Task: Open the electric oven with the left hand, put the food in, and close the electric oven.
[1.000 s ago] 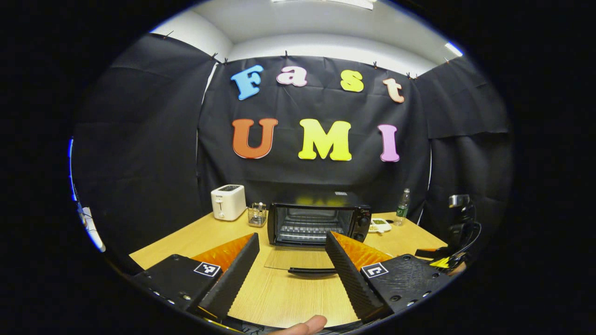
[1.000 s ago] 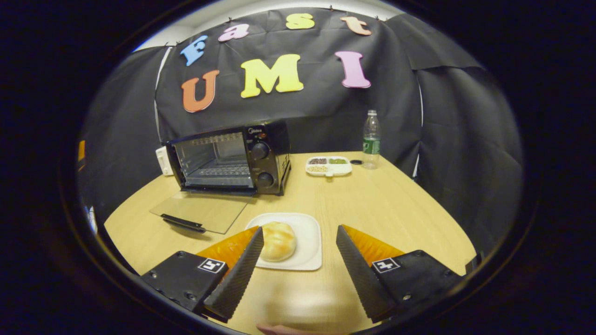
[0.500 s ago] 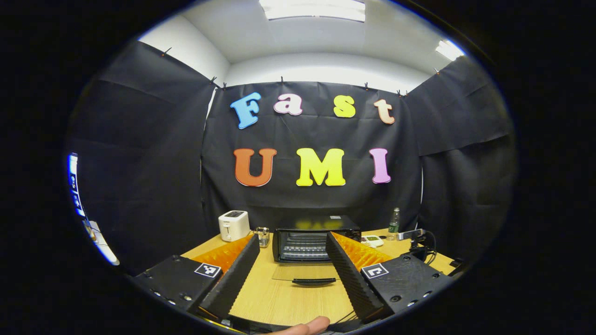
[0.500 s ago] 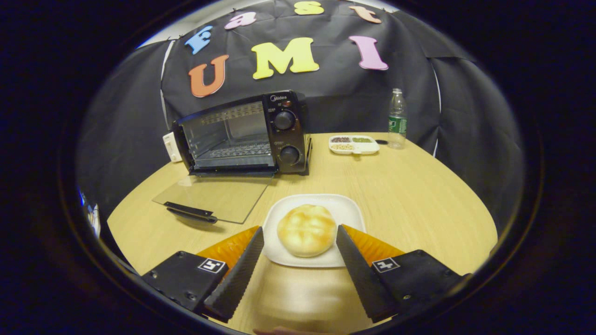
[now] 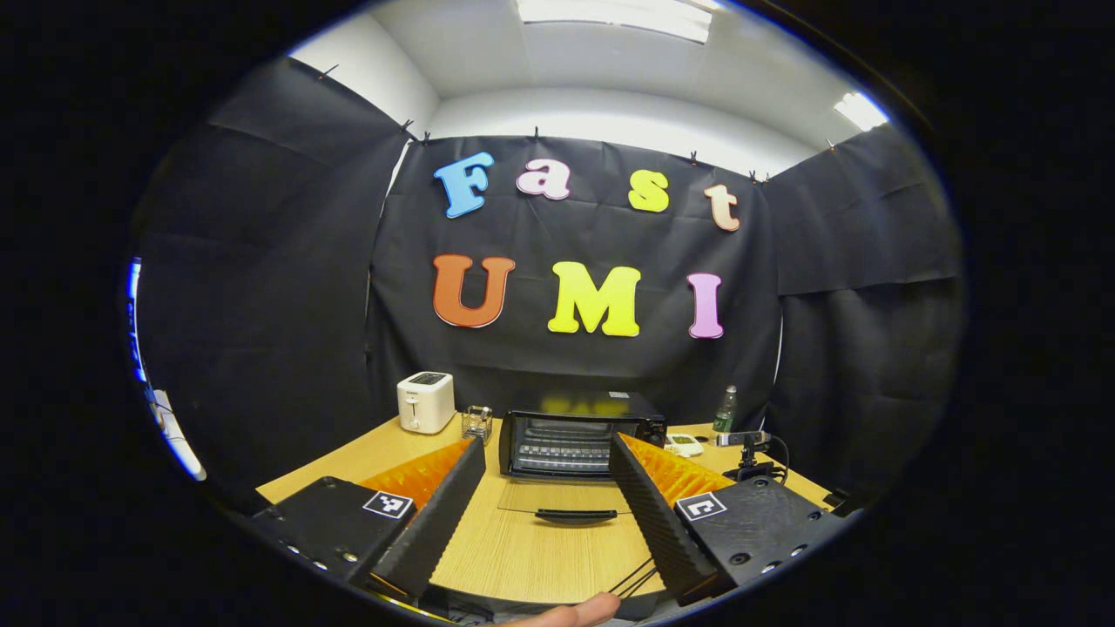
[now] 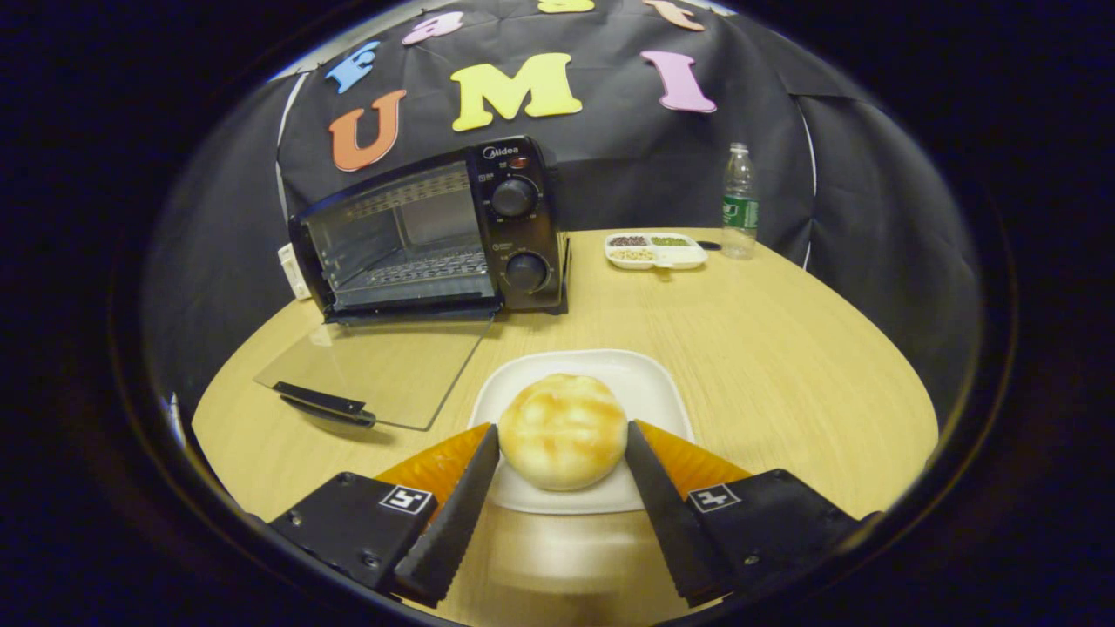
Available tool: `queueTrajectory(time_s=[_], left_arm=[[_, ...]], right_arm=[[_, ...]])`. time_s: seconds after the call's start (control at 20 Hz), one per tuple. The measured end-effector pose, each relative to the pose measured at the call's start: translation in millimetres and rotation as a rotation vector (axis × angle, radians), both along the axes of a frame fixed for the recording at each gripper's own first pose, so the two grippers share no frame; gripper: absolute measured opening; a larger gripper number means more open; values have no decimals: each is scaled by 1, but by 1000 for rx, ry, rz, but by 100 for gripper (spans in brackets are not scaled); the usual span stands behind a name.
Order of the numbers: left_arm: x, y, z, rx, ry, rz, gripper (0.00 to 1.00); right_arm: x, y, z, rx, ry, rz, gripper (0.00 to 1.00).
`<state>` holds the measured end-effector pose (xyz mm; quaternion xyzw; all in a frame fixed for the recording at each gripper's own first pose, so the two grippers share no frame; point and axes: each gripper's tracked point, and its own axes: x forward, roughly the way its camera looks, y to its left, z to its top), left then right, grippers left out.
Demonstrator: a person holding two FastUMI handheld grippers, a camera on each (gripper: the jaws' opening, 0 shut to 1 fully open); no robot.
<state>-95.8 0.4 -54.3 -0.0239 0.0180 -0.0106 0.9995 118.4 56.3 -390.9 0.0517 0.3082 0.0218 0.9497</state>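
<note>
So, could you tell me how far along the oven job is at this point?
Done: the oven door lies fully open. In hand: the right gripper brackets the bun on its plate, apparently not yet clamped. Left: load the bun, close the door.

Your left gripper view faces the open oven (image 5: 579, 442) from far back; your right gripper view looks down close, sharing that oven (image 6: 431, 239) and tabletop (image 6: 766, 348).
</note>
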Motion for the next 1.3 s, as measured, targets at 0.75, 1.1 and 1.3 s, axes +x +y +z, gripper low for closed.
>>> queueTrajectory(time_s=[0.75,1.1,1.3], left_arm=[[-7,18,3,3,-38,19,94],[-14,33,24,42,-109,9,94],[-10,41,16,80,-96,10,94]], right_arm=[[-9,25,70,105,-220,10,70],[21,87,112,517,-362,-29,69],[48,133,105,718,-273,-71,68]])
